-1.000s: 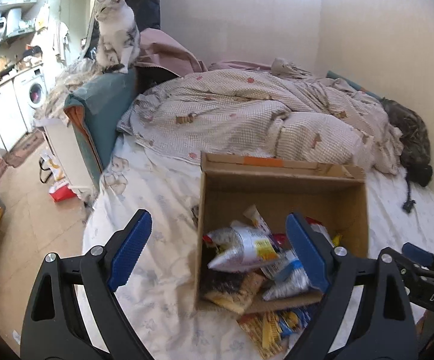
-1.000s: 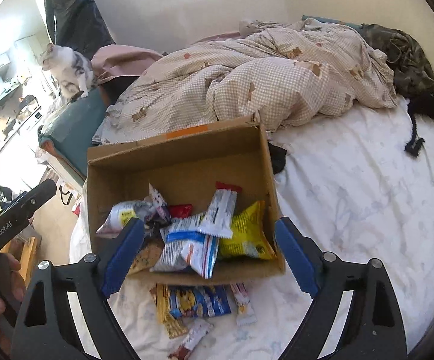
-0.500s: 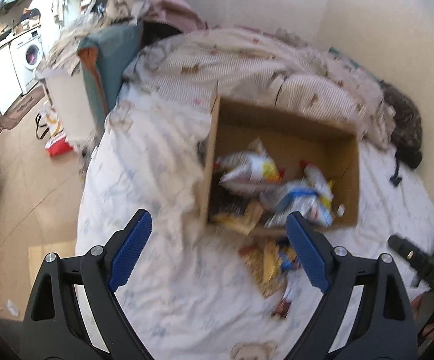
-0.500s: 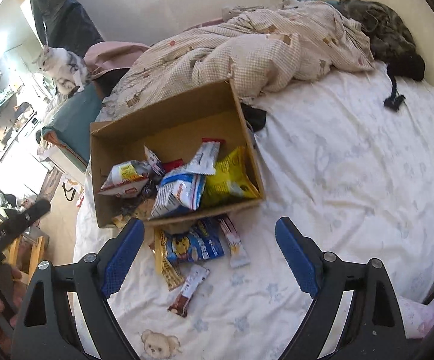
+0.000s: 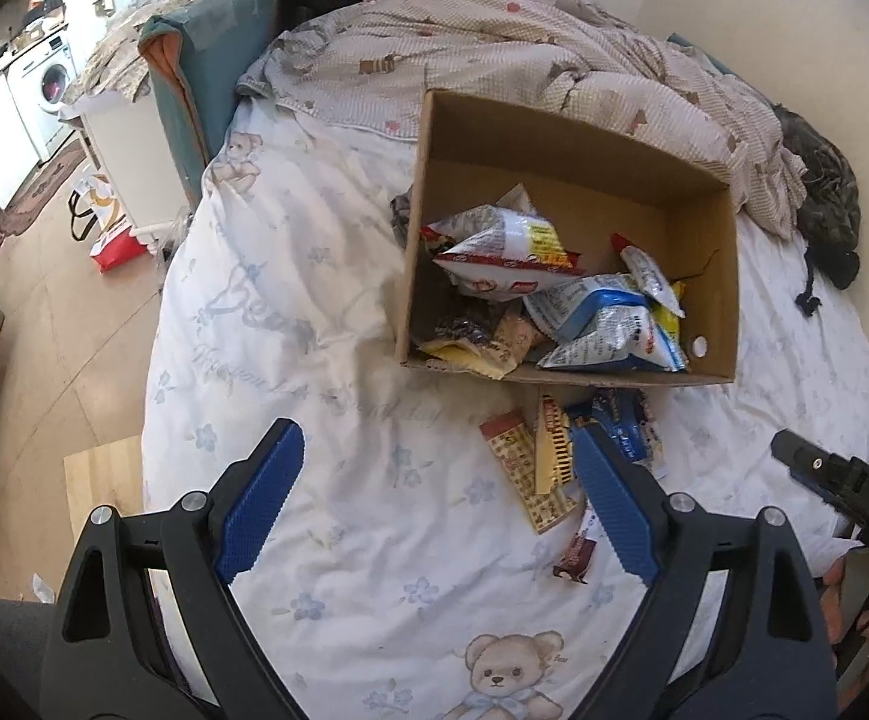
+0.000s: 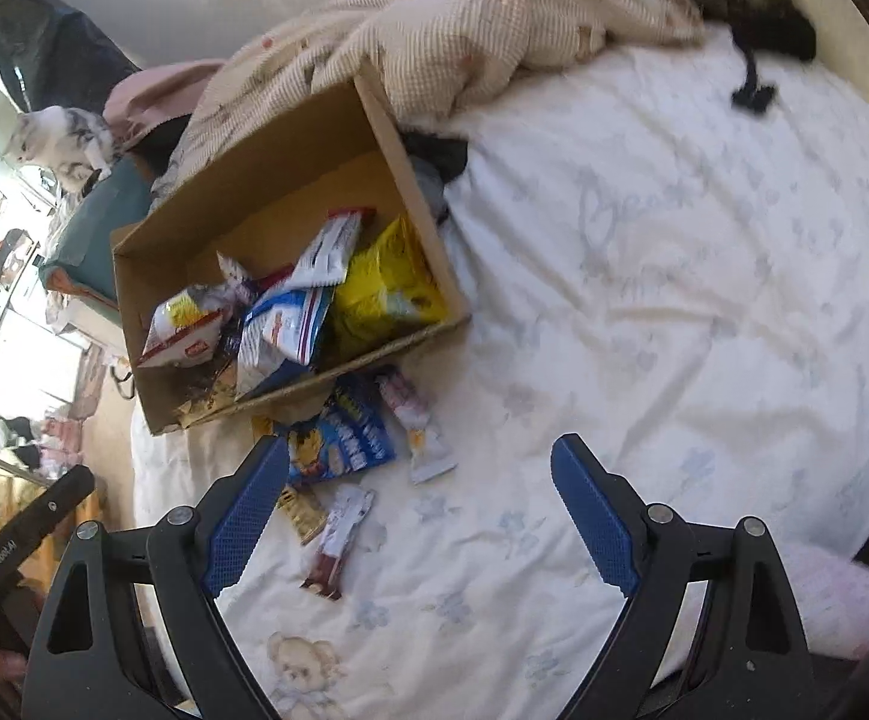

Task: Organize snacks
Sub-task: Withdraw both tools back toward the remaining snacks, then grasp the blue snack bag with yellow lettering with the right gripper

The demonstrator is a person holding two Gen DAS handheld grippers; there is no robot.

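Sitting at the far left edge of the right wrist view, a cat (image 6: 65, 141) on a teal cushion (image 5: 218, 54), taking no part. Hovering over the bedsheet (image 5: 290, 312) with jaws spread wide and gripping nothing, the left gripper (image 5: 437, 501), well short of any packet. Lying further right on the bed, the cardboard box (image 5: 578, 138), already holding a heap: a white-and-red bag (image 5: 506, 255), a blue-and-white bag (image 5: 608, 324), a yellow bag (image 6: 383, 291) against the right wall, some darker packets beneath, too tangled for counting. Judging from that, looking roughly half done or better. Remaining outside, just in front of the box's near wall: a tan checked wrapper (image 5: 524, 474), a blue cookie pack (image 6: 338, 441), a slim white stick (image 6: 416, 429), and a dark chocolate bar (image 6: 338, 540) nearest the camera, all loose on the sheet and touching or overlapping. Hanging to the right of that scatter, the right gripper (image 6: 419, 513), likewise released and empty, with the chocolate bar lying between its blue pads (image 6: 245, 516). Seeming the likely next pick, though nothing being grasped yet. Bunching behind the box, a checked duvet (image 5: 494, 42).
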